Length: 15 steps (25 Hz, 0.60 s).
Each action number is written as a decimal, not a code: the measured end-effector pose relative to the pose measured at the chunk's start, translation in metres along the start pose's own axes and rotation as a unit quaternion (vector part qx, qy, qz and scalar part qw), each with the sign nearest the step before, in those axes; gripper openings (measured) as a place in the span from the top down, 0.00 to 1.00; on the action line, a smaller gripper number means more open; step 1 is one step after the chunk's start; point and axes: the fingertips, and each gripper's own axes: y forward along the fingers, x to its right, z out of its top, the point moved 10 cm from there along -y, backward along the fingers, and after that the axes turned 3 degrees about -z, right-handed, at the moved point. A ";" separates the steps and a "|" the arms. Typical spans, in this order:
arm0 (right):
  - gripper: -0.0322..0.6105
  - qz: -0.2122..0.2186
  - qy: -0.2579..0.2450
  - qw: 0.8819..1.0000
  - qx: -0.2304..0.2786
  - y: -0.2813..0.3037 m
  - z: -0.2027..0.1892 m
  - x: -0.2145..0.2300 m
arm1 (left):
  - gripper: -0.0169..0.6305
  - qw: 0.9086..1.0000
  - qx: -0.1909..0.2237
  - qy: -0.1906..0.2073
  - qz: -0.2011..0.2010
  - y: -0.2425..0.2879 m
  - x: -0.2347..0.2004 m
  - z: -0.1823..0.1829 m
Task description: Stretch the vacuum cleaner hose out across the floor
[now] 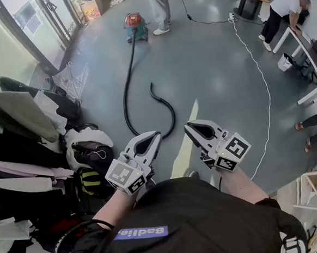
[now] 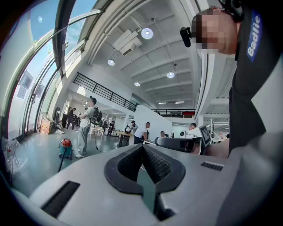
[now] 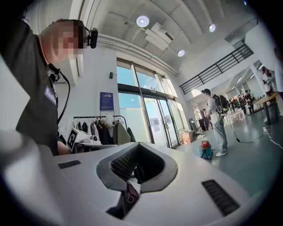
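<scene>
A red and teal vacuum cleaner stands far off on the grey floor. Its black hose runs toward me, bends round near my grippers and curls back up to a free end. Both grippers are held in the air in front of my chest, pointing outward. The left gripper is shut with nothing in it, above the hose's near bend. The right gripper is shut too, empty, a little to the right. The vacuum cleaner shows small in the left gripper view, and the vacuum cleaner likewise in the right gripper view.
A clothes rack with bags fills the left side. A person stands beside the vacuum. A white cable snakes across the floor on the right. Desks and another person are at the right; glass doors at the far left.
</scene>
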 end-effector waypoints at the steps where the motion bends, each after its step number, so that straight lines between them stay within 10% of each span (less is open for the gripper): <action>1: 0.94 0.000 0.000 1.000 0.000 0.000 -0.001 -0.001 | 0.96 1.000 0.000 -0.001 0.001 0.000 0.000 -0.001; 15: 0.94 -0.006 0.019 1.000 -0.002 -0.015 -0.004 0.024 | 0.96 1.000 -0.020 -0.014 -0.003 0.027 0.006 -0.012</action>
